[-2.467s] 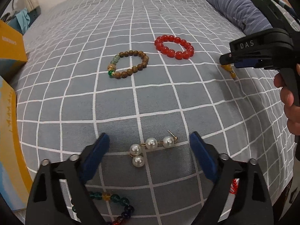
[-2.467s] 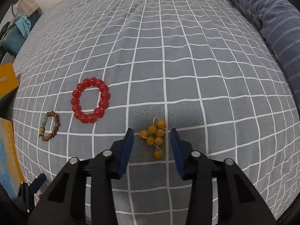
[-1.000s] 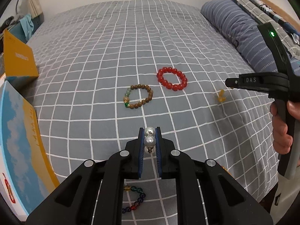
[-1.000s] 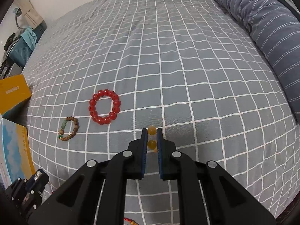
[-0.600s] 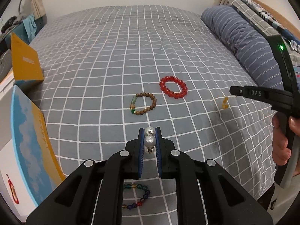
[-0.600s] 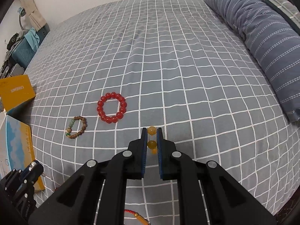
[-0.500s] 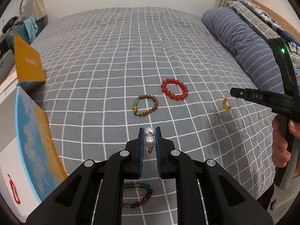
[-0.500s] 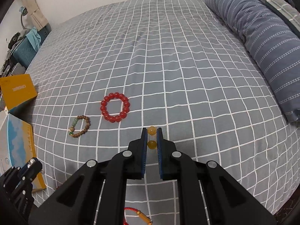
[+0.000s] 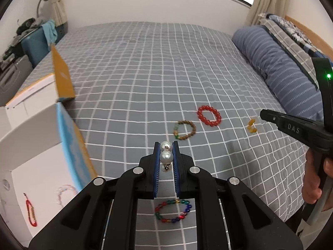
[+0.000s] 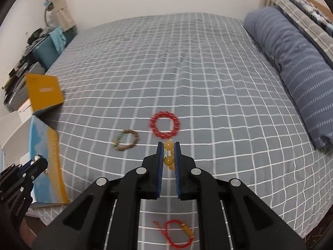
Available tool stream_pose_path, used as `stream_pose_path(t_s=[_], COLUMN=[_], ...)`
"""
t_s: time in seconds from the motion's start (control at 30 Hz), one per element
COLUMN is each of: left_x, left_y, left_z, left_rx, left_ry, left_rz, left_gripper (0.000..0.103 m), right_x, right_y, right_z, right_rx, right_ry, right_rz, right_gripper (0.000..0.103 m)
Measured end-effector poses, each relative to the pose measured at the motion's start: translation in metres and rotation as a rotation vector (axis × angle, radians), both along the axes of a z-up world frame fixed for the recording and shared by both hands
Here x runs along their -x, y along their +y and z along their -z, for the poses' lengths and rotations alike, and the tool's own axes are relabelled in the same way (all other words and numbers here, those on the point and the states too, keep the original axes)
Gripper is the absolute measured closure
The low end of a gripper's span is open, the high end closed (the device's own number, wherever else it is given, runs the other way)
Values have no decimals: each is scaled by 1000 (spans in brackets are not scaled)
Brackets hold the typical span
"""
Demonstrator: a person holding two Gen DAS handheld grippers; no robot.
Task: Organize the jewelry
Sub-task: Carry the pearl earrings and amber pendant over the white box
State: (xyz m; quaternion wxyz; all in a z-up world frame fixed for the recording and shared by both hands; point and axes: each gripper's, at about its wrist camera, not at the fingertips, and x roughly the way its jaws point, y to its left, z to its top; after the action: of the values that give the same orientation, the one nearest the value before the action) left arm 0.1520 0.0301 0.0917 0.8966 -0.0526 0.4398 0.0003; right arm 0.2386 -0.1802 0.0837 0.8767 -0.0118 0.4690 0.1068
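Note:
My left gripper (image 9: pixel 166 145) is shut on a white pearl earring (image 9: pixel 166 156), held above the grey checked bed. My right gripper (image 10: pixel 168 145) is shut on a string of amber beads (image 10: pixel 168 160), which also shows dangling from its tip in the left wrist view (image 9: pixel 251 125). On the bed lie a red bead bracelet (image 9: pixel 209 115) (image 10: pixel 164 125), a brown wooden bracelet (image 9: pixel 184 130) (image 10: pixel 126 140), a multicoloured bead bracelet (image 9: pixel 173 211) under the left gripper, and a red cord bracelet (image 10: pixel 177 235) under the right one.
An open white box (image 9: pixel 31 150) with a blue and yellow lid holds a red bracelet (image 9: pixel 31 213) and a clear one (image 9: pixel 63 191) at the left. A yellow box (image 10: pixel 44 91) stands behind it. A striped blue pillow (image 10: pixel 295 62) lies along the bed's right side.
Both grippers closed on their pieces, the left on the pearl earring and the right on the amber beads, then rose and pulled back from the bed. The white box has come into view.

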Motion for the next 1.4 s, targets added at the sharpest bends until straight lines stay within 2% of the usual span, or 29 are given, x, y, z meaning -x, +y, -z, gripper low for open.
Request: stream_pose_path(t_s=[0.37, 0.73, 1.03, 1.4], left_x=[38, 90, 135, 169], left_y=[56, 146, 217, 267], left_z=[-31, -36, -26, 10], left_rx=[-14, -55, -67, -67], left_ry=[-58, -84, -68, -4], left_rz=[-79, -259, -406, -539], left_gripper=[92, 92, 92, 92], right_x=[37, 91, 123, 148], right_y=[81, 192, 273, 345], right_z=[-40, -66, -55, -3], right_rx=[-74, -105, -84, -21], right_ry=[-50, -131, -160, -113], right_rz=[-160, -340, -440, -488], right_gripper=[94, 94, 94, 94])
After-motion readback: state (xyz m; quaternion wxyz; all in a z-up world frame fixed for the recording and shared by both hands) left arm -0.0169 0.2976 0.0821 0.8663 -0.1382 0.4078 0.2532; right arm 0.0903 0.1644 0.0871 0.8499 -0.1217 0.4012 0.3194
